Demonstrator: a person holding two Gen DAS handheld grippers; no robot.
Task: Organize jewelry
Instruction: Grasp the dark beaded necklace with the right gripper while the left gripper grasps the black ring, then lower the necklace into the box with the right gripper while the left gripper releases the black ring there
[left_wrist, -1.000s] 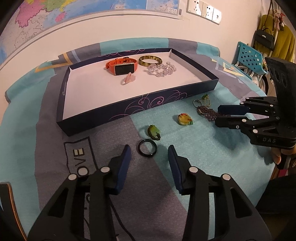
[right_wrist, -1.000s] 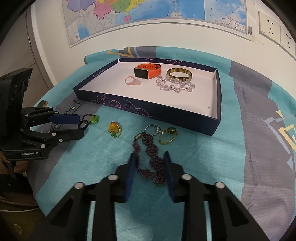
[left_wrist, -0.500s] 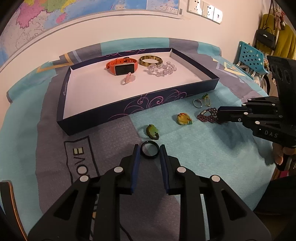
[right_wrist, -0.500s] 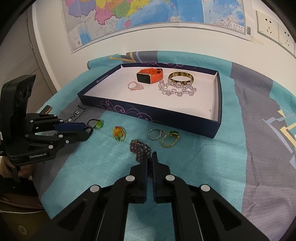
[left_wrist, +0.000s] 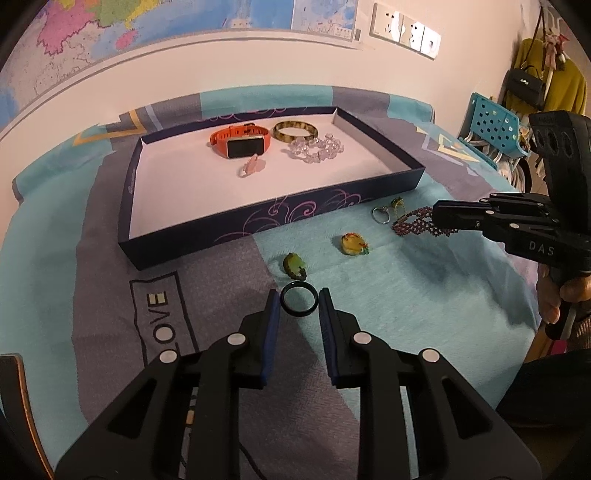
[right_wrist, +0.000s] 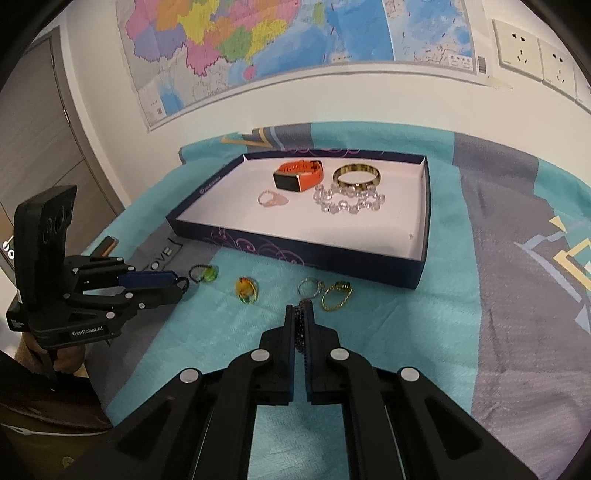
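Note:
My left gripper (left_wrist: 298, 301) is shut on a black ring (left_wrist: 298, 300), held just above the cloth. My right gripper (right_wrist: 300, 314) is shut on a purple beaded bracelet (right_wrist: 301, 325), which hangs from it above the table (left_wrist: 413, 221). A navy tray (left_wrist: 258, 225) with a white floor holds an orange watch (left_wrist: 242, 142), a gold bangle (left_wrist: 295, 130), a clear bead bracelet (left_wrist: 317, 149) and a pink ring (left_wrist: 251, 168). On the cloth lie a green ring (left_wrist: 294, 265), a yellow ring (left_wrist: 354, 244), a silver ring (left_wrist: 380, 216) and a gold chain ring (right_wrist: 336, 295).
The table is covered by a teal and grey cloth (left_wrist: 406, 295). A wall with a map (right_wrist: 277, 40) and sockets stands behind the tray. A blue chair (left_wrist: 491, 125) and hanging clothes are at the far right. A dark object (left_wrist: 11, 391) sits at the near left edge.
My left gripper closed on the black ring and lifted slightly. My right gripper closed on the purple bracelet and raised it off the cloth.

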